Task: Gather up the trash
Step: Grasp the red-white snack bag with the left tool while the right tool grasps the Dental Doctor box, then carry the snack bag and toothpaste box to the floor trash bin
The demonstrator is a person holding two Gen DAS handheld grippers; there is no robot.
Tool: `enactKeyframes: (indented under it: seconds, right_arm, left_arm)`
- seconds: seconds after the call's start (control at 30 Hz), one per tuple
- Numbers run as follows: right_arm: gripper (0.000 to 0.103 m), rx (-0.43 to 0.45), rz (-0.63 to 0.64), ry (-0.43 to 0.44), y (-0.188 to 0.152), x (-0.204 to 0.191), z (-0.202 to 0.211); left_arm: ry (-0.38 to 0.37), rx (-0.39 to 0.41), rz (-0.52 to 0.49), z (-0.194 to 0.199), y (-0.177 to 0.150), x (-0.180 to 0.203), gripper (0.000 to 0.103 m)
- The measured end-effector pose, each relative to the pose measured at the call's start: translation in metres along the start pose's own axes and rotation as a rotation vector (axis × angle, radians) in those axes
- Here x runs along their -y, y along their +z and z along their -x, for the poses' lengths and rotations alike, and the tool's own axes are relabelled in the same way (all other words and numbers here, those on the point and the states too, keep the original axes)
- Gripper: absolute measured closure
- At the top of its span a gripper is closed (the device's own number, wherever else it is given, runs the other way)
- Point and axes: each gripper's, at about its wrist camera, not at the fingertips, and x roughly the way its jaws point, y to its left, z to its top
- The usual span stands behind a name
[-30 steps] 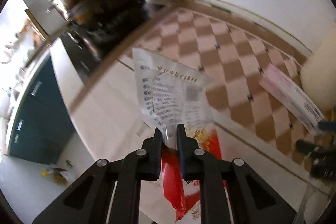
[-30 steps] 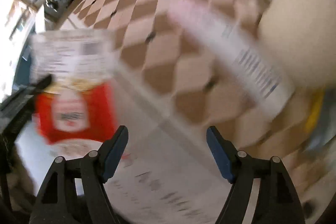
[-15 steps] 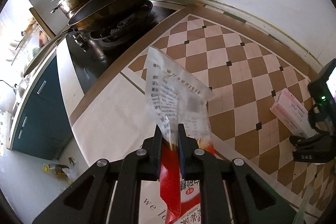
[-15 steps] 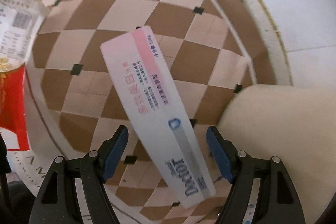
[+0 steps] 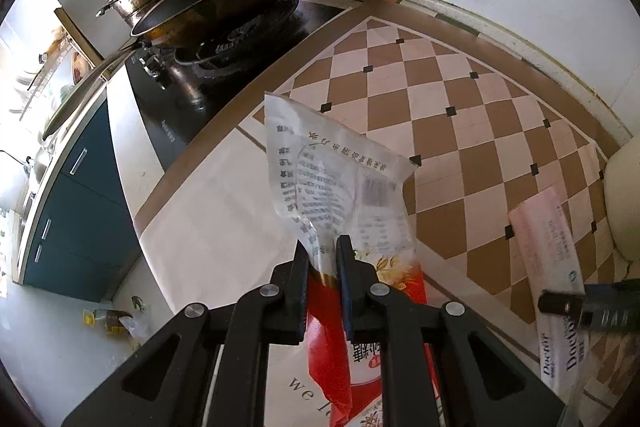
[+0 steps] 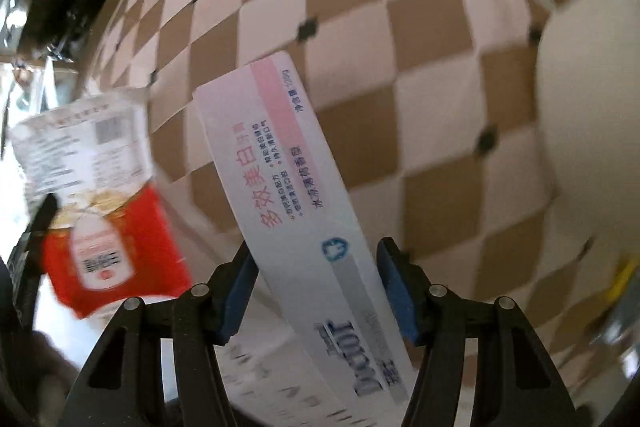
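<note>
The counter ahead of the left tool carries a brown-and-cream diamond check with small black squares at the joints. The wrapper between its black fingers is clear with dark print above, red and white below. The box between the right tool's blue pads is white with a pink band, pink and blue lettering and a grey end.

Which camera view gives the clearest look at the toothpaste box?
The right wrist view. There the toothpaste box fills the middle, its print readable, lying between the closing jaws of the right gripper. The left wrist view shows the box only at the right edge, small, with a gripper finger across it.
</note>
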Motion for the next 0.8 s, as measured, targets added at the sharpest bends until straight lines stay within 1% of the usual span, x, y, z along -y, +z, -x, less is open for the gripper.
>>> enactKeyframes:
  seconds: [0.03,0.07,0.1,0.13,0.17,0.27,0.3,0.37,0.4,0.6,0.8]
  right_arm:
    - [0.037,0.001,0.013,-0.013,-0.007,-0.003,-0.001]
    - [0.034,0.014,0.033,-0.046,-0.015,-0.007,-0.002]
    - [0.028,0.027,0.050,-0.075,-0.019,-0.010,-0.002]
    - [0.027,0.045,0.072,-0.110,-0.026,-0.015,-0.002]
    - [0.027,0.052,0.084,-0.127,-0.037,-0.016,-0.005]
    - [0.027,0.059,0.124,-0.169,-0.053,-0.024,-0.014]
    - [0.027,0.072,0.138,-0.196,-0.059,-0.027,-0.016]
    - [0.041,0.116,0.143,-0.229,-0.072,-0.031,-0.017]
    - [0.053,0.136,0.142,-0.246,-0.075,-0.031,-0.017]
    - [0.054,0.235,0.116,-0.190,-0.094,-0.041,-0.005]
    - [0.054,0.302,0.126,-0.120,-0.107,-0.065,0.021]
  left_arm:
    - [0.001,0.000,0.001,-0.001,0.000,-0.001,0.093]
    - [0.002,0.000,0.000,-0.001,-0.001,-0.002,0.093]
    - [0.002,-0.001,-0.002,-0.001,-0.002,-0.002,0.093]
    - [0.002,-0.001,-0.004,0.000,-0.002,-0.003,0.093]
    - [0.001,-0.001,-0.006,0.000,-0.003,-0.003,0.093]
    - [0.003,0.003,-0.011,0.001,-0.005,-0.004,0.093]
    - [0.003,0.003,-0.011,0.002,-0.005,-0.005,0.093]
    - [0.006,0.007,-0.010,0.003,-0.006,-0.007,0.094]
    - [0.009,0.010,-0.006,0.004,-0.006,-0.008,0.095]
    - [0.014,0.048,0.021,0.022,-0.007,-0.030,0.097]
    - [0.008,0.115,0.074,0.054,-0.010,-0.074,0.098]
